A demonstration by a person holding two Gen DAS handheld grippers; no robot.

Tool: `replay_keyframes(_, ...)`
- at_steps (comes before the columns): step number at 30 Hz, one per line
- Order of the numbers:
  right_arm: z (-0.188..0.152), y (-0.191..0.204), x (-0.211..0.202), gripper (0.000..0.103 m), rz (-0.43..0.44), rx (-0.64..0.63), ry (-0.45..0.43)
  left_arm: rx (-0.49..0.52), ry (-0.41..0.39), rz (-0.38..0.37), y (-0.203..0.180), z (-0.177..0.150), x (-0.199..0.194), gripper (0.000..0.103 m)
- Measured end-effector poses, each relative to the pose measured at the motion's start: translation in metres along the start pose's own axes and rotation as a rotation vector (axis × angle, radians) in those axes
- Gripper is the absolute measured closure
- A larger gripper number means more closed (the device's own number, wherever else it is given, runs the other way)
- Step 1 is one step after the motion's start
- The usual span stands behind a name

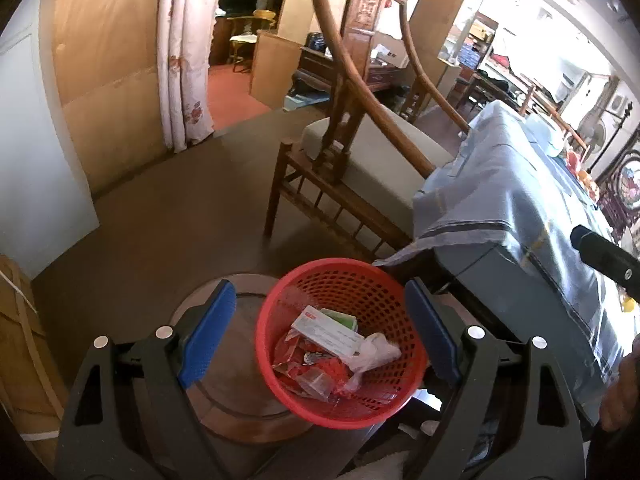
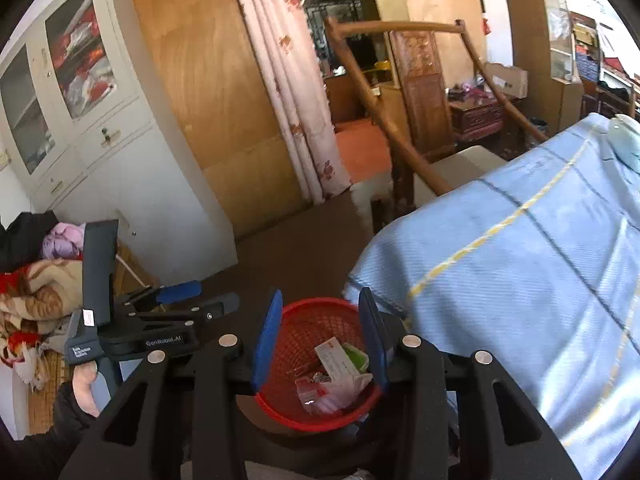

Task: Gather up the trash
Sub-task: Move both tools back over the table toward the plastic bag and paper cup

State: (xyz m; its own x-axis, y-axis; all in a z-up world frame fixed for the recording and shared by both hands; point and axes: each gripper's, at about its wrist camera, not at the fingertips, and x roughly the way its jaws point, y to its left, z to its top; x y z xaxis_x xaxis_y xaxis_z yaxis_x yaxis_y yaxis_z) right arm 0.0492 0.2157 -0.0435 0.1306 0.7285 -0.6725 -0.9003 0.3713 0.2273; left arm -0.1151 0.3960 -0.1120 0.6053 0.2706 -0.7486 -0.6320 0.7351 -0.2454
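A red mesh basket (image 1: 384, 280) stands on a round wooden stool beside the table; it also shows in the right wrist view (image 2: 304, 320). It holds a white box (image 1: 328, 332), a green packet, crumpled white paper (image 1: 376, 354) and clear and red wrappers. My left gripper (image 1: 320, 320) is open and empty above the basket. My right gripper (image 2: 320, 332) is open and empty, also over the basket. The left gripper (image 2: 180, 300) shows from the side in the right wrist view.
A table with a blue cloth (image 1: 520, 208) stands right of the basket. A wooden armchair (image 1: 360, 152) sits behind it. A white cabinet (image 2: 100, 140) and piled blankets (image 2: 36, 292) are at left. Brown floor (image 1: 168, 220) stretches toward a curtain.
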Motion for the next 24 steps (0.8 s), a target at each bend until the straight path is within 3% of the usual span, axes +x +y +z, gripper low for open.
replay_keyframes(4,-0.004,-0.014,-0.029,0.059,-0.034,0.029,-0.056,0.043,-0.005,-0.023,-0.019,0.001,-0.005,0.02)
replay_keyframes(7,-0.008,-0.03,-0.058,0.049,-0.076,0.064,-0.119,0.098,-0.014,-0.037,-0.042,0.003,-0.01,0.02)
replay_keyframes(15,-0.033,-0.086,-0.142,0.016,-0.23,0.169,-0.278,0.256,-0.041,-0.114,-0.129,0.008,-0.024,0.015)
replay_keyframes(17,-0.047,-0.105,-0.172,0.006,-0.31,0.2,-0.333,0.292,-0.041,-0.143,-0.153,0.008,-0.025,0.013)
replay_keyframes(24,-0.108,-0.181,-0.267,0.005,-0.549,0.329,-0.433,0.454,-0.022,-0.279,-0.274,0.003,-0.018,0.011)
